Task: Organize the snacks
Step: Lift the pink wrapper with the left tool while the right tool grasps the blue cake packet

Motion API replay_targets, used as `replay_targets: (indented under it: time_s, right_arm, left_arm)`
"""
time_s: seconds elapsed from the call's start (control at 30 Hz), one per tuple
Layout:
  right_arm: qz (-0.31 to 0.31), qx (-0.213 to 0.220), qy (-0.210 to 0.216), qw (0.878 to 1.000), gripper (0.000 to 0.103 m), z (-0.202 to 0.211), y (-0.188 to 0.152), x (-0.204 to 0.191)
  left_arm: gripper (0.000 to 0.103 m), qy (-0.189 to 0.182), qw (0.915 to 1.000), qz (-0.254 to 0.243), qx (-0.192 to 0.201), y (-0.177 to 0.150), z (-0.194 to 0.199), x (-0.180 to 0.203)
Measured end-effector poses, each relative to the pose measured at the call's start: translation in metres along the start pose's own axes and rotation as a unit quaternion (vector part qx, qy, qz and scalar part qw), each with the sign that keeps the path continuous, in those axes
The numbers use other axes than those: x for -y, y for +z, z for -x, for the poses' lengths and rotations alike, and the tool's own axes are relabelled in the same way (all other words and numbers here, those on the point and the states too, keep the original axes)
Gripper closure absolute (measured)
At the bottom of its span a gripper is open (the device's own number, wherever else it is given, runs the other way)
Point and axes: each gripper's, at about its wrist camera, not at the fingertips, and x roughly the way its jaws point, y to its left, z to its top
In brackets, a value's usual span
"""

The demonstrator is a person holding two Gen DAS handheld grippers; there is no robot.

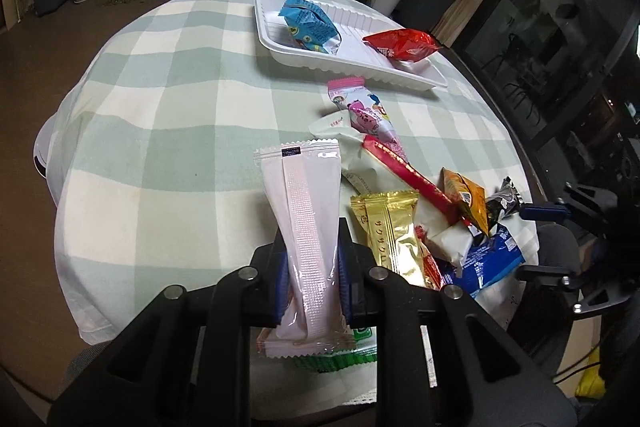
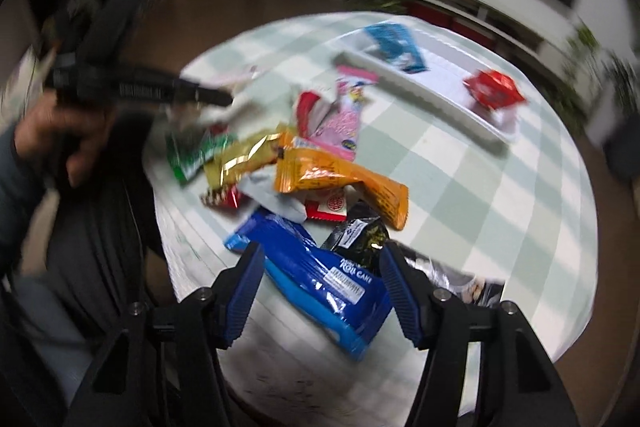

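Left wrist view: left gripper [image 1: 313,267] is clamped on a pale pink sealed plastic snack sachet [image 1: 304,223], pads squeezing its lower half, top end sticking up past the fingers. Under it a green-and-white wrapper [image 1: 340,357] lies on the tablecloth. Just right of the gripper: a gold foil wafer pack [image 1: 390,231], then a mixed pile with a long red stick pack [image 1: 408,171] and an orange pouch [image 1: 466,199]. Beyond that, a pink cartoon-print pack [image 1: 368,111]. Far side of the green-and-white checked tablecloth [image 1: 180,107]: a white ribbed plastic tray [image 1: 360,67] holding 2 items, a light blue packet [image 1: 310,27] and a red foil packet [image 1: 402,45].

Right wrist view (motion-blurred): right gripper [image 2: 320,291] jaws apart, straddling a dark blue roll cake pack [image 2: 316,279] lying on the cloth; pads not pressing it. A black packet [image 2: 356,235] sits just beyond. A hand [image 2: 68,135] at frame left holds the other gripper.
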Motion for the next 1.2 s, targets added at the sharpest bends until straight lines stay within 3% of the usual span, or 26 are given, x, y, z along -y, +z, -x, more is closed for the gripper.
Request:
replay_targets:
  time_s: [0.27, 0.4, 0.43, 0.57, 0.67, 0.87, 1.2]
  right_arm:
    - [0.087, -0.073, 0.043, 0.993, 0.047, -0.031, 0.007, -0.008]
    - [0.117, -0.101, 0.068, 0.986, 0.047, -0.038, 0.009, -0.011]
    - [0.130, -0.117, 0.105, 0.979, 0.047, -0.039, 0.009, -0.012]
    - [0.138, -0.147, 0.121, 0.972, 0.049, -0.050, 0.006, -0.013]
    - [0.132, -0.151, 0.132, 0.971, 0.052, -0.053, 0.008, -0.013]
    - [0.110, -0.148, 0.155, 0.971, 0.072, -0.053, 0.010, -0.014]
    - [0.057, -0.110, 0.194, 0.973, 0.076, -0.036, 0.008, -0.006]
  left_arm:
    - [0.085, -0.018, 0.9998, 0.002, -0.004, -0.010, 0.000, 0.005]
    - [0.085, -0.025, 0.9997, 0.000, -0.007, -0.010, -0.004, 0.008]
    - [0.085, -0.026, 0.9996, -0.002, -0.008, -0.011, -0.005, 0.009]
    - [0.085, -0.029, 0.9995, -0.004, -0.010, -0.010, -0.006, 0.010]
    - [0.085, -0.028, 0.9995, -0.004, -0.012, -0.011, -0.007, 0.010]
    - [0.085, -0.028, 0.9995, -0.006, -0.013, -0.011, -0.007, 0.009]
    - [0.085, -0.035, 0.9992, -0.009, -0.016, -0.012, -0.006, 0.010]
